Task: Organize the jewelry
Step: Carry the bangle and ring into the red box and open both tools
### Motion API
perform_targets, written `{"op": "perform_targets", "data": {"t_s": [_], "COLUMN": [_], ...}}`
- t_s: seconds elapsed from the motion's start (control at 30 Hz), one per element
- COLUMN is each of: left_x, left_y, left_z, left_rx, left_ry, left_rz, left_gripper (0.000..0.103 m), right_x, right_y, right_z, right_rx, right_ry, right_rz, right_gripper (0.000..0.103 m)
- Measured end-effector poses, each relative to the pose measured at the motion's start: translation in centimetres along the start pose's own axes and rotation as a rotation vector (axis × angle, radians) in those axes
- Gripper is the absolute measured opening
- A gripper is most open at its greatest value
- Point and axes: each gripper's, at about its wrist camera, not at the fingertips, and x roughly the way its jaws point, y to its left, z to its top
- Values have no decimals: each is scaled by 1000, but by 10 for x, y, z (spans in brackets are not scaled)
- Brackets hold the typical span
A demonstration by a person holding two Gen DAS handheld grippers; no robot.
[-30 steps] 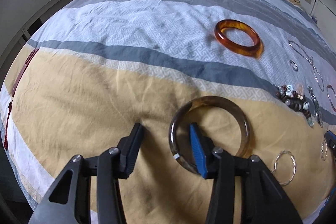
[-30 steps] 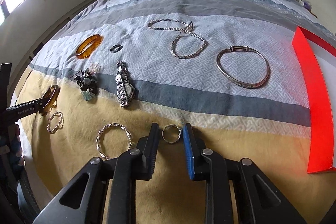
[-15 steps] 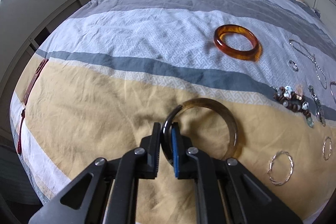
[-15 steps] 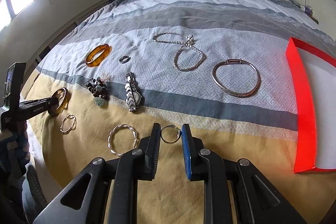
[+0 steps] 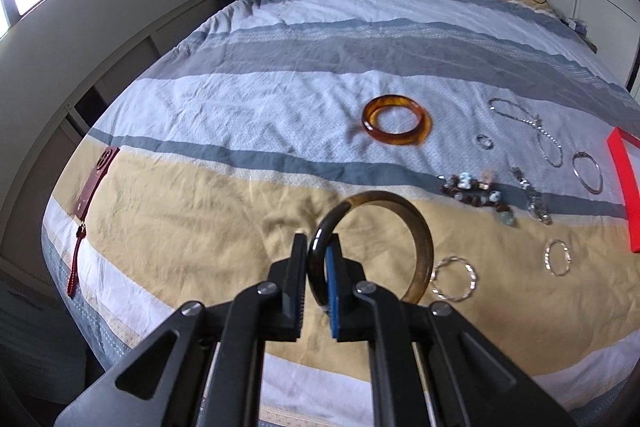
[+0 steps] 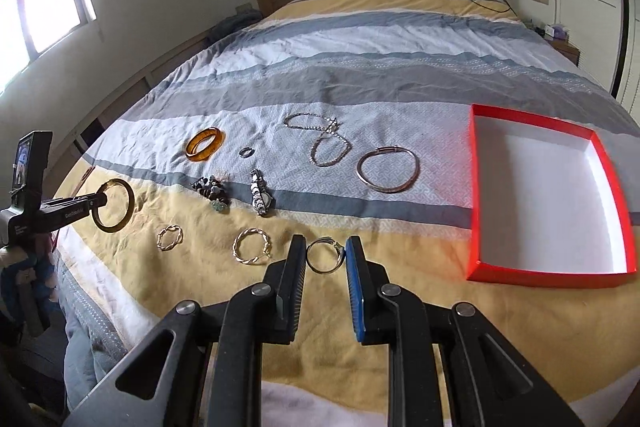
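While most of the jewelry lies spread on the striped bedspread [image 6: 392, 75], two pieces sit between gripper fingers. An amber bangle [image 6: 204, 143], a small ring [image 6: 246, 151], a silver chain [image 6: 326, 143] and a hinged silver bangle [image 6: 387, 169] rest on the pale patterned band. Nearer, a beaded bracelet [image 6: 212, 191] and a wristwatch [image 6: 261, 191] lie across the grey stripe, and two twisted hoops [image 6: 170, 237] [image 6: 251, 247] sit on the yellow band. A red box [image 6: 550, 271] with a white interior stands open at the right side of the bed, well apart from the chain and bangles. A dark red tasselled case [image 5: 94, 183] lies near the bed's left edge.

The left gripper [image 5: 318, 279] is clamped on the near rim of a dark olive bangle [image 5: 420, 239], one finger outside the hoop and the blue pad inside it; in the right wrist view the bangle hangs clear of the bedspread. The right gripper [image 6: 325, 259] has its fingers closed in on a thin ring [image 6: 324, 257], which sits between the tips touching both pads, just beside the larger twisted hoop.
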Motion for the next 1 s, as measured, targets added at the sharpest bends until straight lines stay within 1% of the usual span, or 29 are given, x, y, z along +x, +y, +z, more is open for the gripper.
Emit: {"op": "perform_targets", "data": {"t_s": [0.1,0.27,0.43,0.53,0.63,0.77,0.87,1.0], "left_x": [-19,-44,-60,-65,-66,-60,-51,-38], "left_y": [-27,-93,-180,-236,-292,-353,-397,-429], "left_z": [5,14,26,34,38,35,30,21], "left_rx": [27,98,189,248,303,377,442,501], "left_ry": [-23,-48,-59,-61,-52,-37,-15,11], "left_rz": [-45,-150,-282,-349,-408,-439,-444,-433], "left_gripper": [8,8,8,8,8,8,8,8], "right_x": [-22,-47,-63,-65,-60,-41,-20,5], "right_y": [-19,-58,-109,-142,-172,-205,-222,-234], "right_z": [-6,-11,-7,-2,3,8,9,10], "right_rx": [18,48,64,76,87,95,93,67], "right_ry": [-20,-37,-42,-41,-33,-7,36,90], "right_rz": [-23,-80,-148,-188,-209,-220,-206,-182], "right_gripper": [20,20,20,20,20,20,20,20]}}
